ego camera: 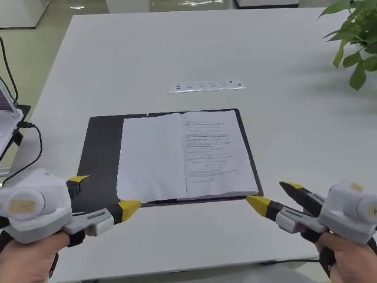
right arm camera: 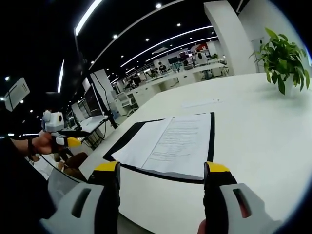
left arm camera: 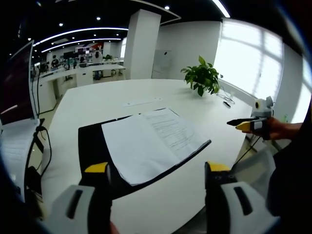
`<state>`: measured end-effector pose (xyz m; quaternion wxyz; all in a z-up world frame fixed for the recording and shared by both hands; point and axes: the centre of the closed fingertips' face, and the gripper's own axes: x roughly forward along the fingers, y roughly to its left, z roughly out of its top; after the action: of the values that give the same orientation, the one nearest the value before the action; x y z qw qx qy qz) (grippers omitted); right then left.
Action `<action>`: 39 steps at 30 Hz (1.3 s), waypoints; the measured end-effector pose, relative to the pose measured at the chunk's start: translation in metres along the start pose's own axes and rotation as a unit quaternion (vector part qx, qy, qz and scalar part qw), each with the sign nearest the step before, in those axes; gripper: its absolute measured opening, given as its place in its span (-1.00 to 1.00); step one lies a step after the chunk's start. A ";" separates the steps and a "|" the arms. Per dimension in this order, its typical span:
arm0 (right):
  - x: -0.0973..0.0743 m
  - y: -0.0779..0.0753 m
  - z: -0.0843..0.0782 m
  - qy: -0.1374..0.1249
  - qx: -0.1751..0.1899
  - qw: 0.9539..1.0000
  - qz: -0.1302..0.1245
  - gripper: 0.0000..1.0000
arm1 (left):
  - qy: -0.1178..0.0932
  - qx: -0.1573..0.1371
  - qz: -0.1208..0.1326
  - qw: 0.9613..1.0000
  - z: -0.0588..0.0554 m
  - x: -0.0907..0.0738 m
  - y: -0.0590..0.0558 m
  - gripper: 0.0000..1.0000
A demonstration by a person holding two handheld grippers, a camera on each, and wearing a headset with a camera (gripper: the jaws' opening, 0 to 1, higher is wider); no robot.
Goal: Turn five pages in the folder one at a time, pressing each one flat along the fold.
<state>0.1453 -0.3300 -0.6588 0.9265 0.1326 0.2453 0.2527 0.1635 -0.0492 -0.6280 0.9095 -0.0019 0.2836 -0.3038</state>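
A black folder (ego camera: 101,156) lies open on the white table (ego camera: 177,53), with a blank left page (ego camera: 150,156) and a printed right page (ego camera: 211,153) lying flat. The folder (left arm camera: 90,141) also shows in the left gripper view and the folder (right arm camera: 211,131) in the right gripper view. My left gripper (ego camera: 103,193) hovers open at the folder's near left corner. My right gripper (ego camera: 275,197) is open just off the near right corner. In their own views the left gripper (left arm camera: 157,168) and right gripper (right arm camera: 162,166) hold nothing between their yellow tips.
A white strip with small marks (ego camera: 206,86) lies beyond the folder. A potted plant (ego camera: 353,35) stands at the far right. A laptop and cables (ego camera: 12,118) sit off the left edge. The table's near edge runs just behind the grippers.
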 end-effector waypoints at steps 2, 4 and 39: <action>-0.002 -0.002 -0.001 0.001 0.000 1.000 -0.001 0.38 | 0.000 0.003 -0.007 1.000 0.003 0.004 -0.005 0.59; -0.003 -0.003 -0.001 0.002 0.000 1.000 -0.002 0.38 | 0.001 0.006 -0.014 1.000 0.005 0.009 -0.010 0.60; -0.008 -0.018 -0.015 0.022 0.018 1.000 0.003 0.34 | 0.027 0.067 -0.135 0.988 0.019 0.129 -0.105 0.64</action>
<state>0.1391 -0.3475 -0.6748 0.9177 0.1444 0.2695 0.2535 0.2004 -0.2094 -0.6599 0.8500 0.0293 0.2844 -0.4424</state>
